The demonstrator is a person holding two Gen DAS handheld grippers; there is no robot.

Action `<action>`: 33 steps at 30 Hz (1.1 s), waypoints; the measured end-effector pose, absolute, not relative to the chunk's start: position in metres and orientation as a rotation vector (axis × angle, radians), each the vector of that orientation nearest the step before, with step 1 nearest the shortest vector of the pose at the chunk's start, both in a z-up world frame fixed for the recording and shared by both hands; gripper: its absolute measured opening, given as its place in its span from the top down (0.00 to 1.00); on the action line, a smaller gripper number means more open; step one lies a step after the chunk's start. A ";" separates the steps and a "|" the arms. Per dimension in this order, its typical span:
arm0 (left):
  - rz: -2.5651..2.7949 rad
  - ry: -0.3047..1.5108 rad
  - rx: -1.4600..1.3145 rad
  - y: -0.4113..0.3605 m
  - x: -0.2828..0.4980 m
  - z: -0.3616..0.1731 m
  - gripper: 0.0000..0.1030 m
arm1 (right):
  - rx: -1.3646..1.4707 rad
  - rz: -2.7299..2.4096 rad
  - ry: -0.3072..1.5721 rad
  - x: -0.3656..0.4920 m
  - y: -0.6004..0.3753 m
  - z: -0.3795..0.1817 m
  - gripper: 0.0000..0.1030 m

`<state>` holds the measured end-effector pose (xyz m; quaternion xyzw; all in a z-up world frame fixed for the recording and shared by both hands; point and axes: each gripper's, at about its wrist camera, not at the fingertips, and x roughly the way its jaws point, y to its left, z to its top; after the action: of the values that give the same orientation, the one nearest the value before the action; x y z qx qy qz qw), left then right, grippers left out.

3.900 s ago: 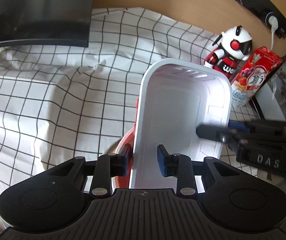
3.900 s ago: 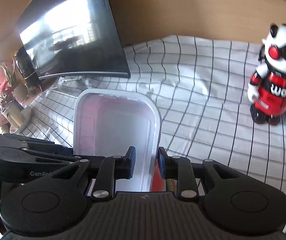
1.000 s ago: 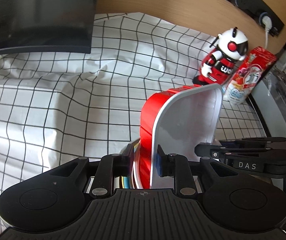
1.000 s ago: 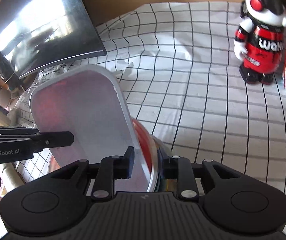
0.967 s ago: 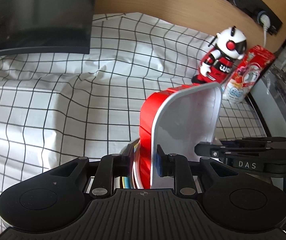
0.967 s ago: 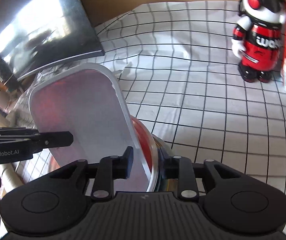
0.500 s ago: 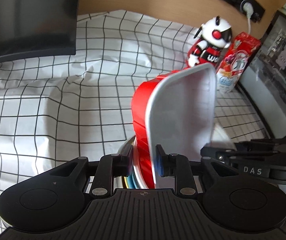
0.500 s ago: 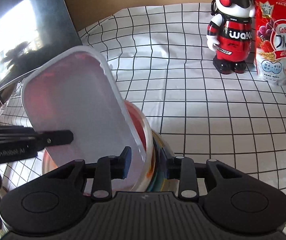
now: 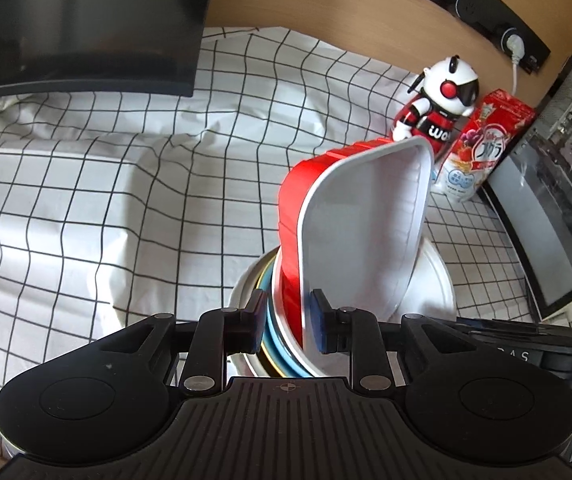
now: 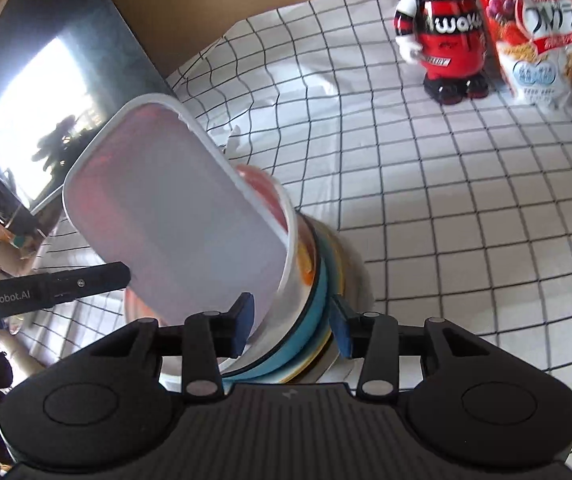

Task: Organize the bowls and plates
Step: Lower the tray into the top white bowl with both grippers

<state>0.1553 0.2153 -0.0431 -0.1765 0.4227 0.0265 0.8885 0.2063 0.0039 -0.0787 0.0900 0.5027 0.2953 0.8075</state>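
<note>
We see the tub (image 9: pixel 361 224) tilted on the stack of plates (image 10: pixel 317 300) on the counter (image 9: pixel 86 200); the toy robot (image 9: pixel 437 108) and cereal bag (image 9: pixel 481 148) stand behind, side by side.

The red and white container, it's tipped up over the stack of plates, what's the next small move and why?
Probably ease the container down flat. It stands steeply tilted on the stack of plates, the left gripper pinching its rim and the right gripper spread wide.

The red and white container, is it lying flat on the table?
No, the red and white container stands tilted on edge over the stacked plates.
</note>
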 end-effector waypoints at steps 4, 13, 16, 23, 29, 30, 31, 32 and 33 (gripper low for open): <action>0.026 0.905 -0.371 0.213 0.165 -0.055 0.75 | 0.160 0.606 1.076 0.208 0.011 -0.082 0.67; 0.052 0.850 -0.398 0.214 0.175 -0.051 0.74 | 0.100 0.641 1.060 0.183 0.014 -0.086 0.62; 0.059 0.825 -0.383 0.215 0.176 -0.040 0.75 | 0.108 0.651 1.038 0.182 0.009 -0.080 0.62; 0.088 0.781 -0.358 0.227 0.192 -0.023 0.75 | 0.109 0.620 0.889 0.209 0.009 -0.049 0.62; 0.094 0.804 -0.344 0.238 0.212 -0.031 0.75 | 0.112 0.681 0.900 0.224 0.027 -0.044 0.81; 0.085 0.805 -0.342 0.239 0.213 -0.033 0.76 | 0.090 0.668 0.893 0.221 0.029 -0.046 0.81; 0.075 0.803 -0.344 0.239 0.215 -0.036 0.76 | 0.068 0.660 0.895 0.219 0.031 -0.050 0.81; 0.063 0.803 -0.350 0.240 0.217 -0.039 0.75 | 0.059 0.651 0.894 0.218 0.031 -0.052 0.81; 0.044 0.803 -0.361 0.240 0.219 -0.041 0.75 | 0.056 0.645 0.896 0.217 0.030 -0.053 0.81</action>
<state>0.2187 0.2403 -0.0406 -0.1745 0.3885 0.0214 0.9045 0.2171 0.0301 -0.0527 0.0265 0.4257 0.3065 0.8510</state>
